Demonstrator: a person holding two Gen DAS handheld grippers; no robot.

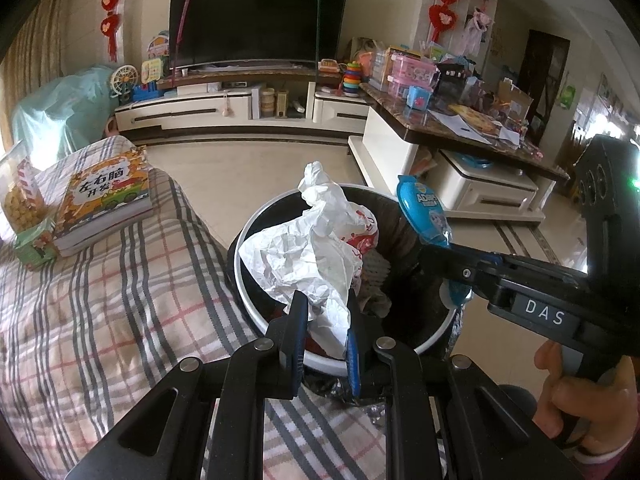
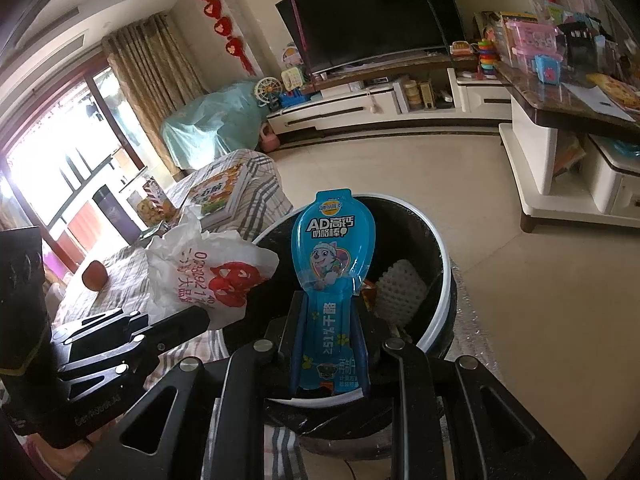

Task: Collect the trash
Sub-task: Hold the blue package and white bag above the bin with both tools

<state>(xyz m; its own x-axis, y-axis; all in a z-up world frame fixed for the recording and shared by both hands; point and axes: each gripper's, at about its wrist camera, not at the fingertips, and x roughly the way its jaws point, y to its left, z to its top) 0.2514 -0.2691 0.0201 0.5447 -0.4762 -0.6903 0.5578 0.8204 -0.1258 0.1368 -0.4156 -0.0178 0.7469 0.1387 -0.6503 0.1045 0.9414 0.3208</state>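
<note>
My left gripper [image 1: 326,300] is shut on a crumpled white plastic bag with red print [image 1: 304,248] and holds it over the round black trash bin with a white rim [image 1: 250,304]. The bag also shows in the right wrist view [image 2: 200,272], with the left gripper [image 2: 200,318] below it. My right gripper [image 2: 328,300] is shut on a blue snack wrapper [image 2: 332,248] above the bin's [image 2: 436,308] mouth. The wrapper [image 1: 420,208] and the right gripper [image 1: 430,250] also show in the left wrist view. White foam netting [image 2: 400,288] lies inside the bin.
A plaid-covered seat [image 1: 100,320] lies left of the bin, with a children's book [image 1: 106,196] and a snack box [image 1: 20,204] on it. A cluttered coffee table [image 1: 460,128] stands to the right. The TV stand [image 1: 240,104] is at the back across tiled floor.
</note>
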